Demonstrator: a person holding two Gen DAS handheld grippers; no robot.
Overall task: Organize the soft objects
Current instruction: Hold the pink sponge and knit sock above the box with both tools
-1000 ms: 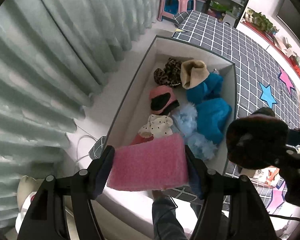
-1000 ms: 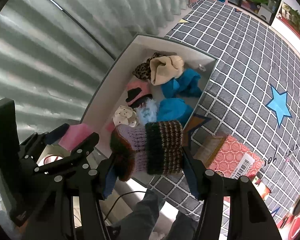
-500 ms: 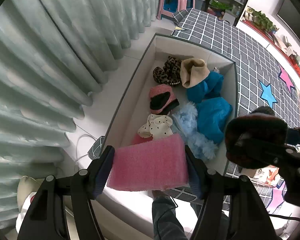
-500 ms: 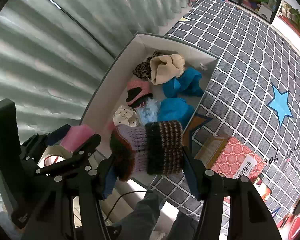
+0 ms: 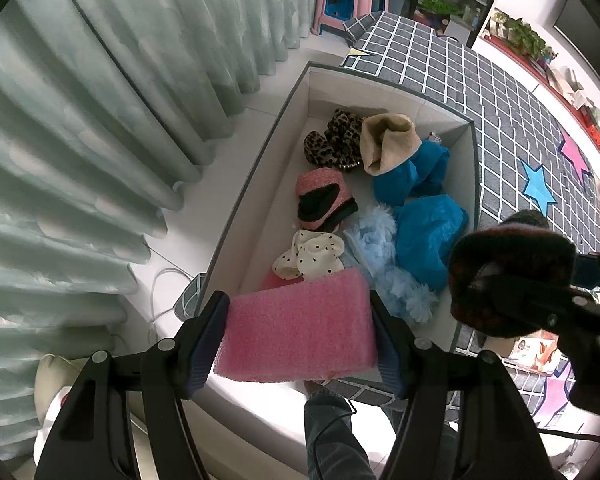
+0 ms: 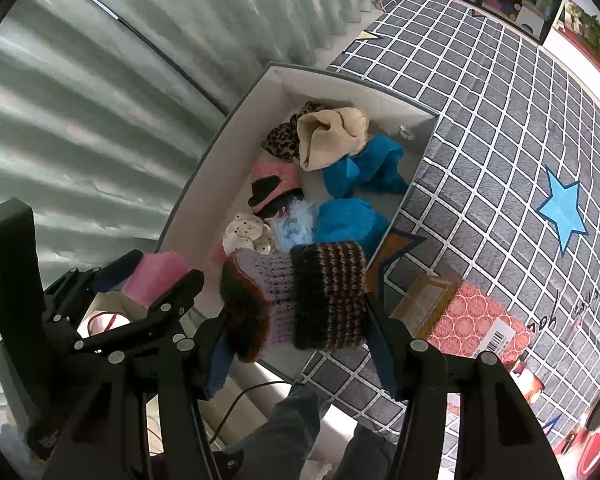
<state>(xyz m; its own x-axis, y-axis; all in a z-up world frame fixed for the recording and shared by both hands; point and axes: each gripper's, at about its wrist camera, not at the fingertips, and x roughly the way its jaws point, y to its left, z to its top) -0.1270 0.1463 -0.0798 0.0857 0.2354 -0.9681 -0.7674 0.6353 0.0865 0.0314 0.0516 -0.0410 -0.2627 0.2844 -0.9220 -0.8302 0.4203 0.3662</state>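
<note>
Soft things fill a long white box with a grey rim (image 5: 260, 168) that sits on the pale floor (image 5: 188, 216). Tall, wavy, grey-green curtains (image 5: 100, 100) hang along one side of it. On the other side lies a big grey rug with white squares and blue stars (image 6: 500, 128). A pink plastic stool (image 5: 350, 0) stands far back.

Inside the box lie blue fuzzy cloths (image 5: 428, 236), a tan knit hat (image 5: 384, 144), a spotted leopard piece (image 5: 334, 144), a pink and black hat (image 5: 322, 200) and a white dotted sock (image 5: 308, 258).

Above the box, the left gripper (image 5: 300, 340) has its fingers clamped on a pink sponge block (image 5: 296, 332). The right gripper (image 6: 296, 320) has its fingers clamped on a purple and brown knit hat (image 6: 300, 296).
</note>
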